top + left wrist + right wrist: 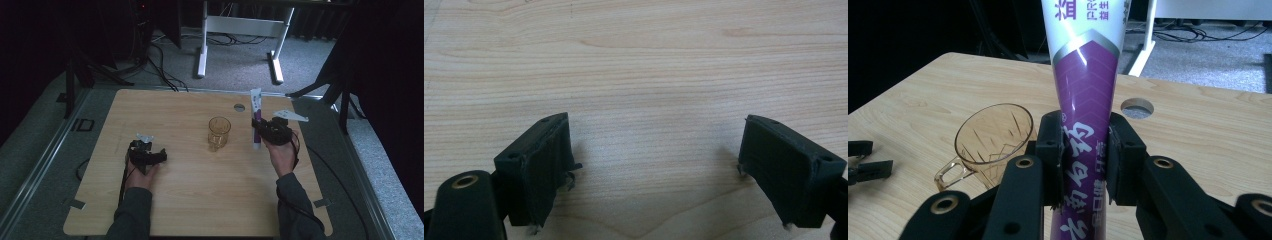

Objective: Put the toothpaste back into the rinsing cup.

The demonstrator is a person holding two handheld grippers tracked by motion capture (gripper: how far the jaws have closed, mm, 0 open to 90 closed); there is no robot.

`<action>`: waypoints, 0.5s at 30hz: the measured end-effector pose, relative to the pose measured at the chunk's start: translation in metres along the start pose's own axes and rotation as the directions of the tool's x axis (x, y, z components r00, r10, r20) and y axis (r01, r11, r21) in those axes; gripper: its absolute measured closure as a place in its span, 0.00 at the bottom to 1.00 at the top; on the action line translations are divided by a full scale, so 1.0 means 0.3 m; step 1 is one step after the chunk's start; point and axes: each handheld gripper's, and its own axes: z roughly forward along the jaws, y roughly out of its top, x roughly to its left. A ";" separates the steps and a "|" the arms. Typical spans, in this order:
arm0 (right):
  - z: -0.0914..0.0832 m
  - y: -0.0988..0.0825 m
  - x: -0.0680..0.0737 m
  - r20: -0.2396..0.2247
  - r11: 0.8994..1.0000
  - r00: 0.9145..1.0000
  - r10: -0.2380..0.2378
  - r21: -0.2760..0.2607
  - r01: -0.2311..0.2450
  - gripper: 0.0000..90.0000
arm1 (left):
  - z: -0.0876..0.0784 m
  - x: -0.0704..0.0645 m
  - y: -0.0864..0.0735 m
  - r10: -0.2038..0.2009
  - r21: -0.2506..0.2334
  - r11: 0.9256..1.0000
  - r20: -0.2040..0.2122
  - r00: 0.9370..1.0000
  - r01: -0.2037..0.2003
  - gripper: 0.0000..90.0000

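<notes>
- Right gripper (1083,165): jaws pinched on the white-and-purple plastic toothpaste tube (1087,90), pads pressing its purple lower part from both sides.
- Tube stands near upright in the grip, above the right side of the light wooden table (190,200), white crimped end up.
- Amber clear glass cup with a handle (219,132) sits mid-table, just left of the tube, not touching it.
- Left gripper (654,165): jaws spread wide, nothing between them, bare wood under them; resting on the table's left side, well apart from the cup.
- Round grey cable hole (239,107) in the tabletop behind the cup.
</notes>
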 end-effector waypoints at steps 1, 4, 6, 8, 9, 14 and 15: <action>0.002 0.000 0.001 -0.001 1.000 1.000 -0.001 0.002 0.001 0.80 | 0.000 0.000 0.000 0.000 0.000 1.000 0.000 1.000 0.000 0.15; 0.007 0.001 0.003 -0.002 1.000 1.000 0.001 0.002 -0.001 0.80 | 0.000 0.000 0.000 0.000 0.000 1.000 0.000 1.000 0.000 0.15; 0.010 0.003 0.004 -0.002 1.000 1.000 0.001 0.000 -0.001 0.80 | 0.000 0.000 0.000 0.000 0.000 1.000 0.000 1.000 0.000 0.15; 0.012 0.006 0.006 -0.002 1.000 1.000 0.000 -0.002 0.000 0.80 | 0.000 0.000 0.000 0.000 0.000 1.000 0.000 1.000 0.000 0.15; 0.013 0.008 0.007 -0.001 1.000 1.000 -0.002 -0.003 0.002 0.80 | 0.000 0.000 0.000 0.000 0.000 1.000 0.000 1.000 0.000 0.15; 0.021 0.018 0.012 -0.005 1.000 1.000 0.001 -0.009 -0.001 0.80 | 0.000 0.000 0.000 0.000 0.001 1.000 0.000 1.000 0.000 0.15; 0.021 0.018 0.012 -0.005 1.000 1.000 0.001 -0.009 -0.001 0.80 | 0.000 0.000 0.000 -0.001 0.000 1.000 0.000 1.000 0.001 0.15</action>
